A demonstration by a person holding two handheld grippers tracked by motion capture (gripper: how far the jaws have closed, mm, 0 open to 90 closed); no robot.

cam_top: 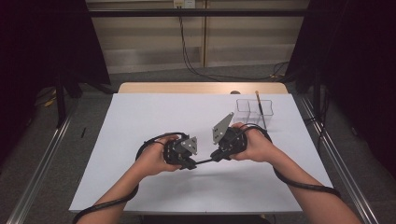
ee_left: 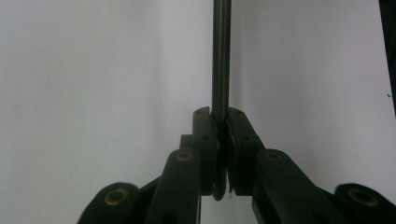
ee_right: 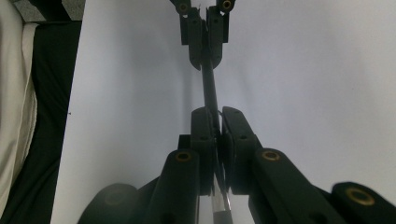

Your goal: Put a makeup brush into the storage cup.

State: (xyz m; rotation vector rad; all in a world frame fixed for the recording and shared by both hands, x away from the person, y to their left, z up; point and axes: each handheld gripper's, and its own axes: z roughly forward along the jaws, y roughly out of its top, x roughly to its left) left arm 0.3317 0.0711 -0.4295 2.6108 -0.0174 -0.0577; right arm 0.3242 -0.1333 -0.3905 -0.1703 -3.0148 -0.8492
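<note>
A thin dark rod (cam_top: 203,161) spans level between my two grippers, low over the white table (cam_top: 154,116). My left gripper (cam_top: 190,164) is shut on one end, and in the left gripper view its jaws (ee_left: 220,116) pinch the rod (ee_left: 221,56), which runs straight ahead. My right gripper (cam_top: 215,157) is shut on the other end. In the right gripper view the rod (ee_right: 209,88) passes from my own jaws (ee_right: 218,116) to the left gripper (ee_right: 204,63) opposite. A shiny silver section of the rod (ee_right: 219,205) shows behind the right jaws.
A clear plastic box with compartments (cam_top: 243,108) stands at the back right of the table, with a wooden-handled brush (cam_top: 259,106) leaning in it. Cables trail from both forearms. Dark curtains flank the table.
</note>
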